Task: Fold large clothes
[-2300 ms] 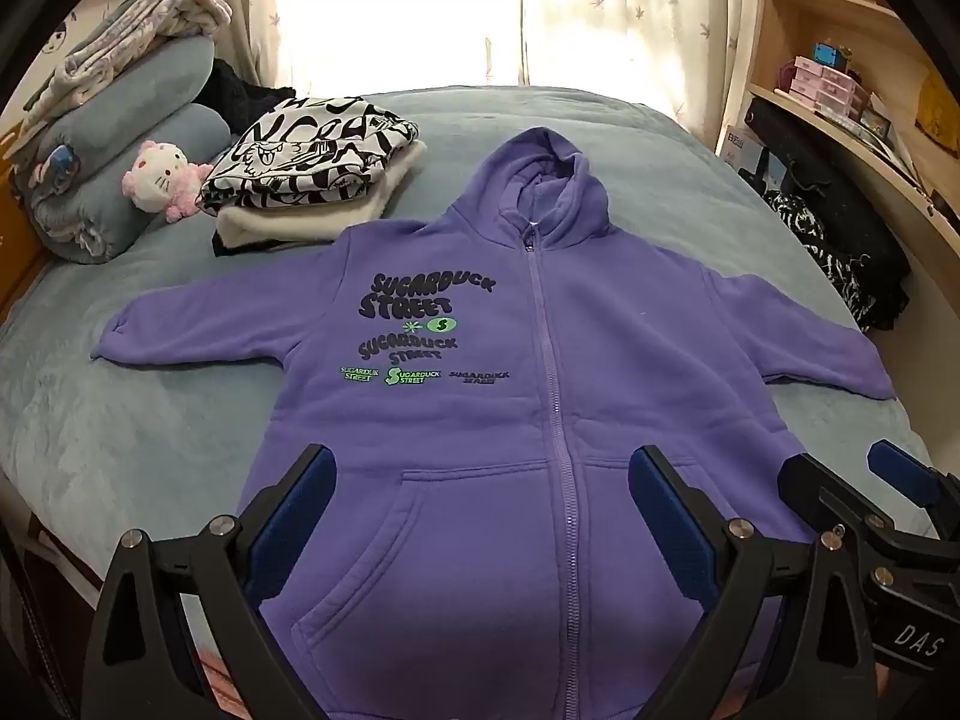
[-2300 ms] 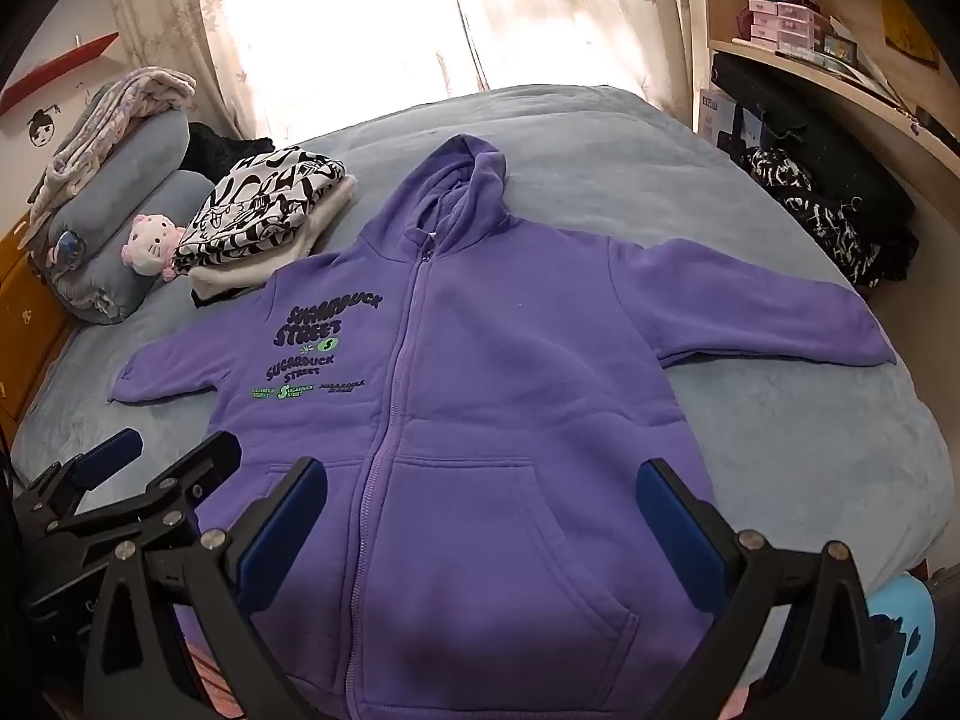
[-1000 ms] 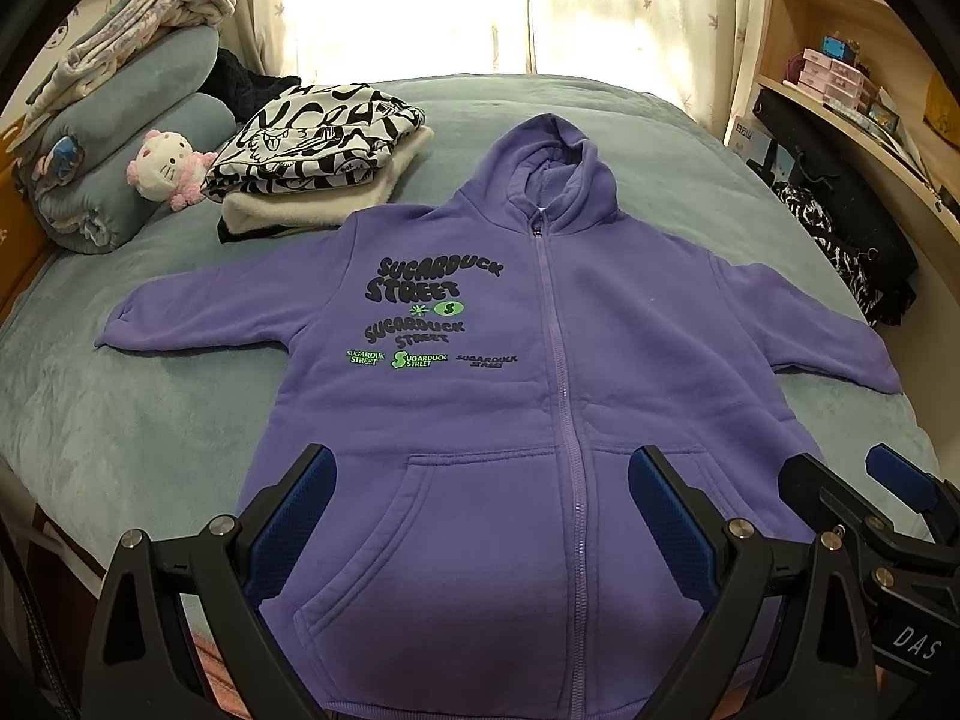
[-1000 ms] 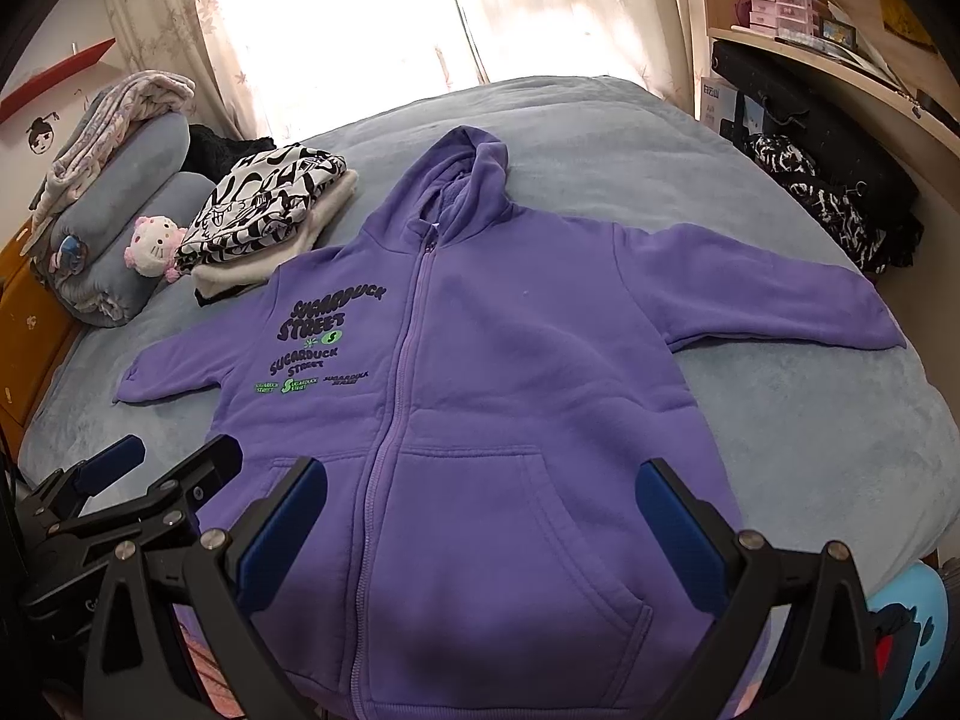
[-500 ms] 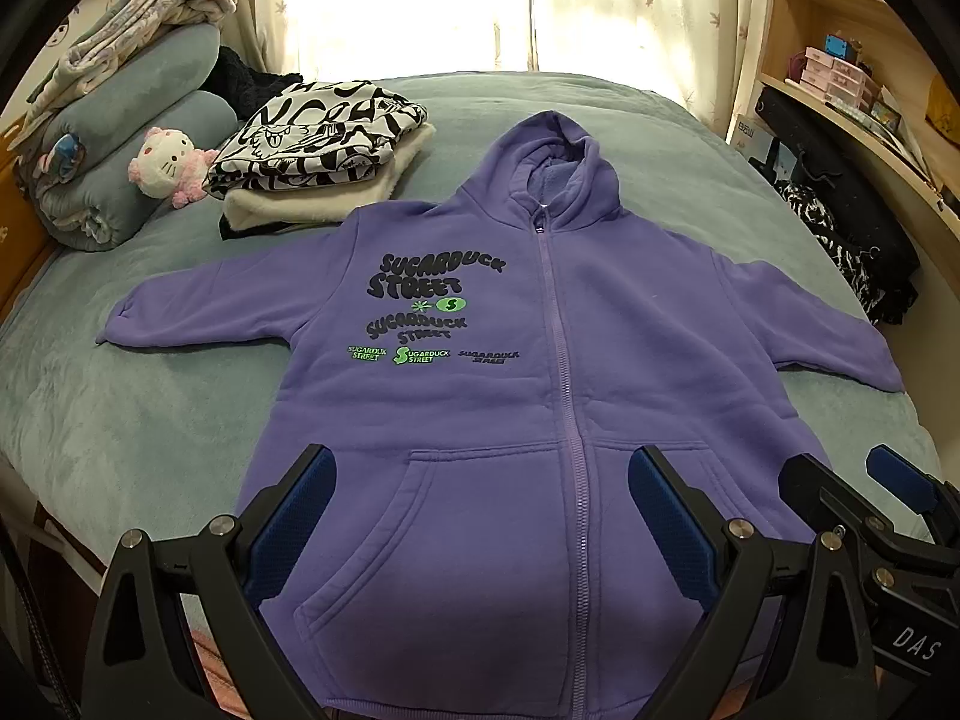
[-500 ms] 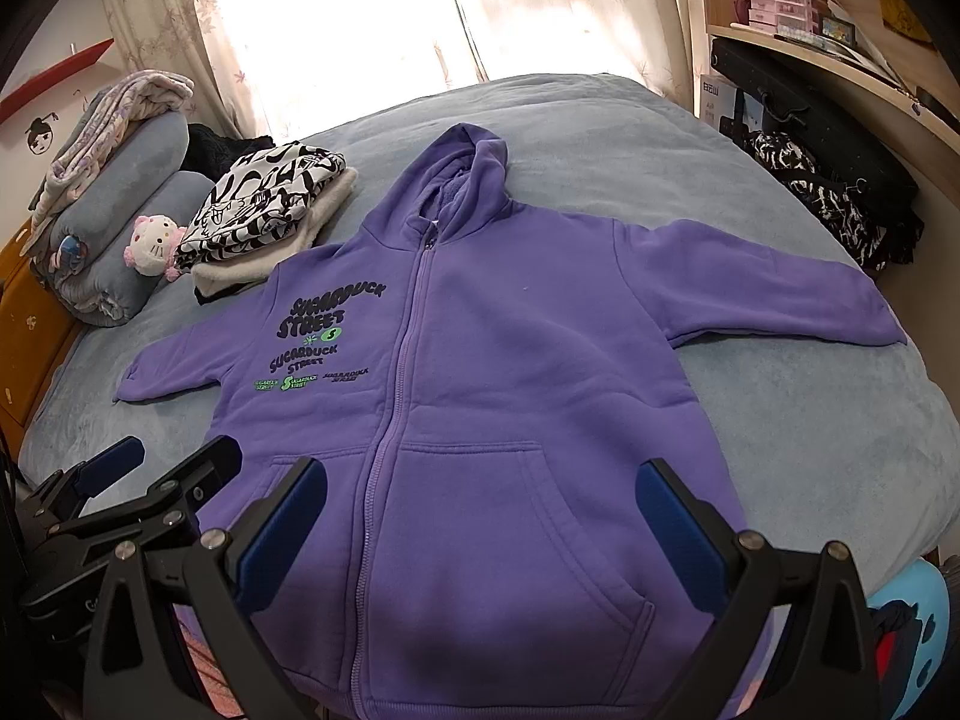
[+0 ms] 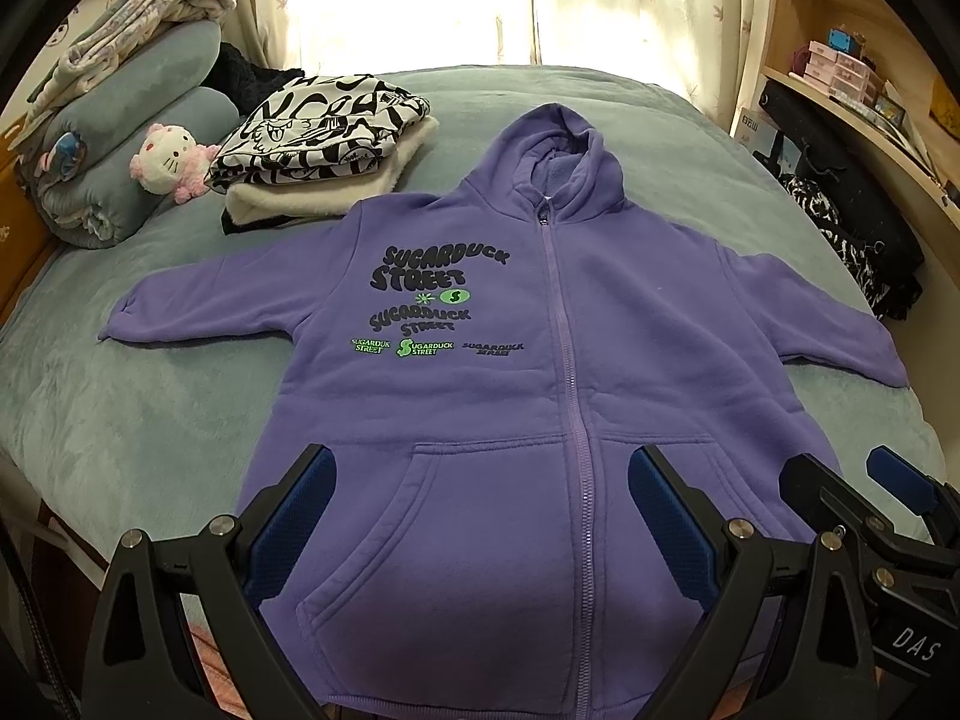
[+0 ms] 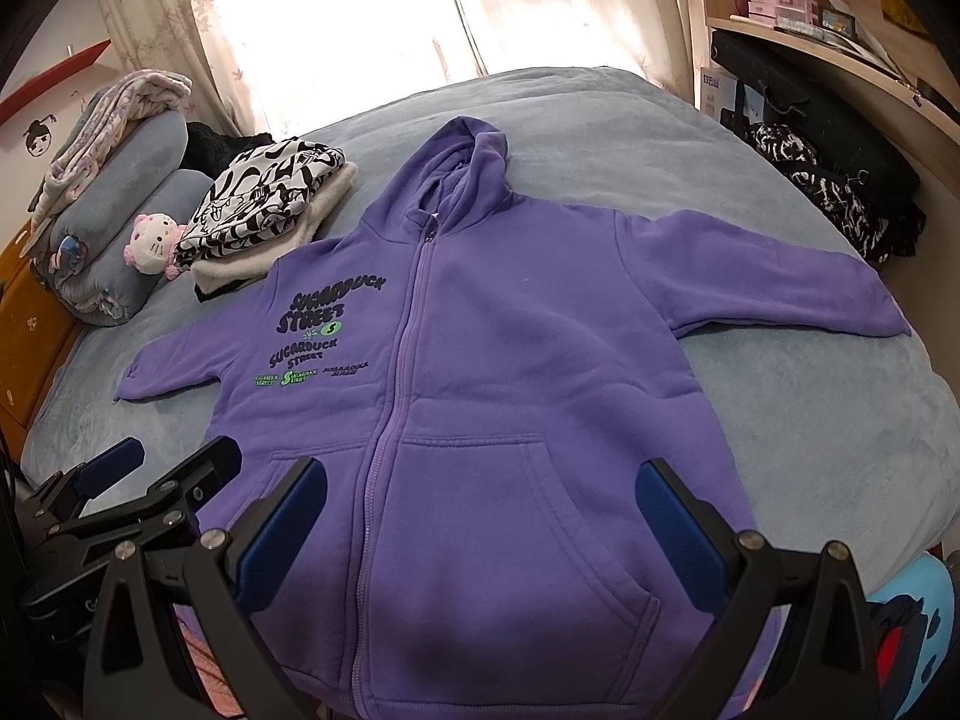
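A purple zip hoodie (image 7: pixel 630 360) (image 8: pixel 528 360) lies flat and face up on the bed, zipped, hood toward the window, both sleeves spread out to the sides. Dark and green lettering is printed on its chest. My left gripper (image 7: pixel 480 516) hovers open above the hem, over the left pocket and the zip. My right gripper (image 8: pixel 480 516) hovers open above the hem over the right pocket. Each gripper also shows at the edge of the other's view. Neither holds anything.
The bed's grey-blue blanket (image 7: pixel 120 420) carries a folded stack of black-and-white and cream clothes (image 7: pixel 324 144), a white plush cat (image 7: pixel 168 162) and rolled bedding (image 7: pixel 138 120) at the back left. Dark clothes (image 7: pixel 852 228) pile against the shelves on the right.
Both grippers have crept slightly forward and upward over the hem; the hoodie sits a little lower in view. The hoodie itself has not moved and both grippers stay open.
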Motion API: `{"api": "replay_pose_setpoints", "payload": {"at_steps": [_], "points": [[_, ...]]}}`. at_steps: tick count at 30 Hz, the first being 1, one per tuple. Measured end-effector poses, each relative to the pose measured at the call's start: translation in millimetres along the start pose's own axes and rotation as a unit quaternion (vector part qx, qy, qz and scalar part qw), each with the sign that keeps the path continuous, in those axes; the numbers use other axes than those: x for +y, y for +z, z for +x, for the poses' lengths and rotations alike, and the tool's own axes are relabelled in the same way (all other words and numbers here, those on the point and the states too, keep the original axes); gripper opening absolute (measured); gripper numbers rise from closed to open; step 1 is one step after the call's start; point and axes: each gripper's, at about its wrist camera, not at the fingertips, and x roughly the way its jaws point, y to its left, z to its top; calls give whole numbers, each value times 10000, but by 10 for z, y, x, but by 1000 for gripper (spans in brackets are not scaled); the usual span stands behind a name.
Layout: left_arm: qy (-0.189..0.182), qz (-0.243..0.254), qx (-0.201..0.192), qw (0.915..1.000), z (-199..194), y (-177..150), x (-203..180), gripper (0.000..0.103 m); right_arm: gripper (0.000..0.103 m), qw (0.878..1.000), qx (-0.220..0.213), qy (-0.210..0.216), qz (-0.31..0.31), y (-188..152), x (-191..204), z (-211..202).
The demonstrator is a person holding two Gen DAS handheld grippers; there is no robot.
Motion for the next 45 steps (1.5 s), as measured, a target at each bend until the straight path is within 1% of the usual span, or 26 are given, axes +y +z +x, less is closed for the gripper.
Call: {"api": "replay_pose_setpoints", "payload": {"at_steps": [5,10,16,19,23,27,29,31,34,37,40,42,45], "points": [[30,47,-5,10000,18,5,-28,97,103,10000,6,10,10,6,-8,8],[11,126,-17,9999,18,79,-95,97,103,10000,-4,2,-27,35,-30,11],[-41,240,-215,9995,-30,252,-220,97,103,9997,-223,-19,-94,94,-52,-60],[-109,337,-307,9989,-43,387,-324,97,103,9996,-293,11,-43,215,-124,-121],[-151,555,-543,9969,-81,567,-516,97,103,9992,-400,-63,-11,451,-263,-156],[-309,754,-669,9944,-91,746,-710,97,103,9989,-449,-144,81,632,-427,-185],[-359,826,-749,9931,-98,835,-812,97,103,9981,-511,-325,66,759,-553,-194],[-380,887,-884,9914,-103,920,-916,97,103,9962,-624,-606,-3,818,-616,-213],[-429,1005,-1126,9876,-102,1039,-1091,97,103,9927,-772,-909,-165,906,-717,-245],[-445,1051,-1356,9842,-80,1147,-1242,97,103,9826,-1064,-1457,-447,1013,-826,-289],[-554,1026,-1517,9815,-24,1243,-1372,97,103,9729,-1294,-1847,-503,1079,-976,-318],[-657,1063,-1525,9804,73,1301,-1477,97,103,9710,-1354,-1942,-343,1155,-1147,-311],[-604,1236,-1552,9783,254,1368,-1661,97,103,9731,-1401,-1827,63,1230,-1459,-296]]}}
